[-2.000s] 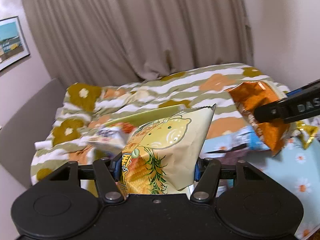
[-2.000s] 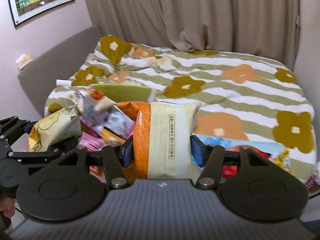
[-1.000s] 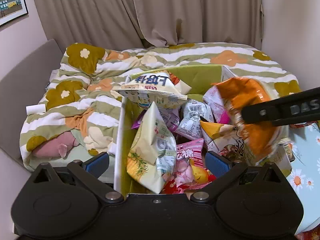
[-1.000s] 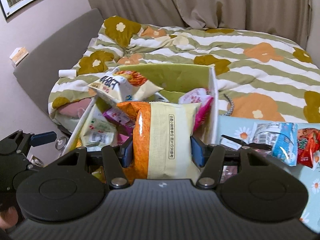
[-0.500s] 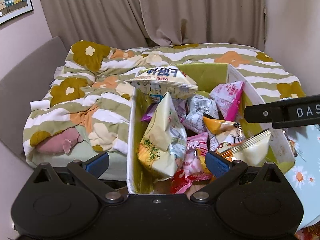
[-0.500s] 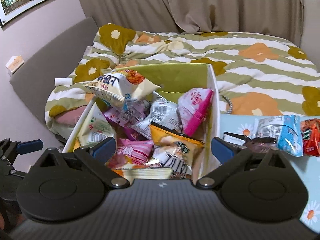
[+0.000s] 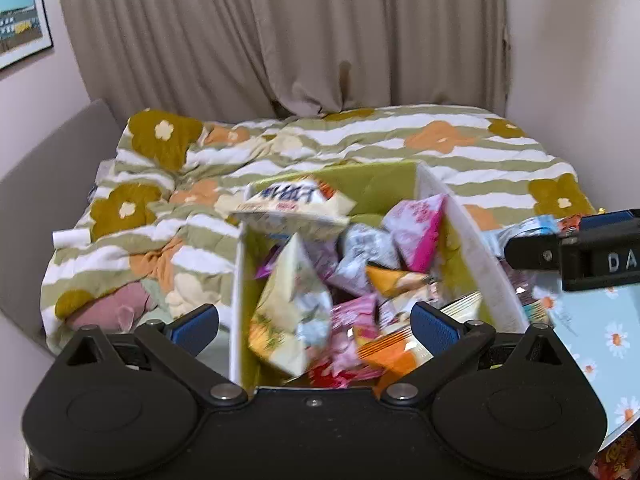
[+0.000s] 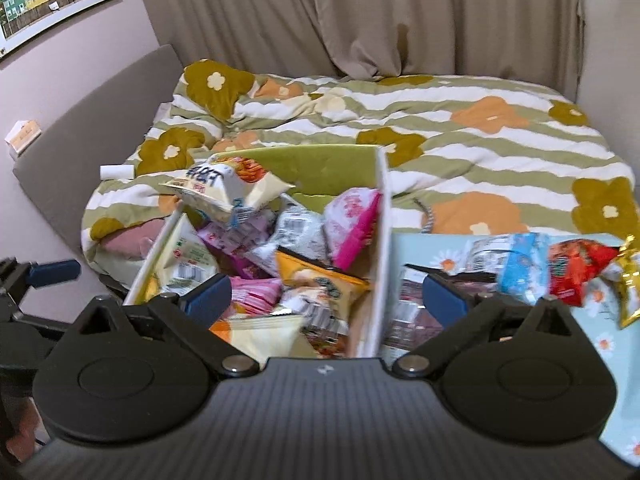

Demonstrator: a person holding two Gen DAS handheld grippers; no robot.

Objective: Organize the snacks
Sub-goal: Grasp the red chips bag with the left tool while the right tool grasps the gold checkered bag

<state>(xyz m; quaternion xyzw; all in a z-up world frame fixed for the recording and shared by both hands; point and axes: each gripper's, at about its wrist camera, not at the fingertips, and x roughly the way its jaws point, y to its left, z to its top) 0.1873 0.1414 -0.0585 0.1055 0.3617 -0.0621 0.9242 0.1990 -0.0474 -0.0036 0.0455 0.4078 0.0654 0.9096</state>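
Hovering over the white-walled box with the green lining (image 8: pixel 382 216), my right claw (image 8: pixel 326 300) had its blue-padded jaws spread as wide as they go, having just been opening, and nothing sat between them or touched the pads. Directly below and ahead of that claw lay the cream-and-orange snack bag (image 8: pixel 260 330), resting on the heap inside the box near its closest end. Beyond it, further from my fingers, the box held a yellow-orange packet (image 8: pixel 316 276), a bright pink pouch (image 8: pixel 354 224) leaning against the right wall, and a white crisp bag with blue lettering (image 8: pixel 218 188) perched on the far left rim.

My left claw (image 7: pixel 314 326) hung above the same box with its jaws likewise parted wide and empty. Just ahead of it stood the pale yellow bag printed with a green sprig (image 7: pixel 290 308), upright against the left wall of the box. To the right of my right claw, outside the box, a pale blue cloth with daisies (image 8: pixel 608 344) carried loose snacks: a light blue wrapper (image 8: pixel 520 264), a red packet (image 8: pixel 576 272) and a gold foil piece (image 8: pixel 630 280). Behind everything spread the green-and-white striped quilt with orange flowers (image 8: pixel 480 136).
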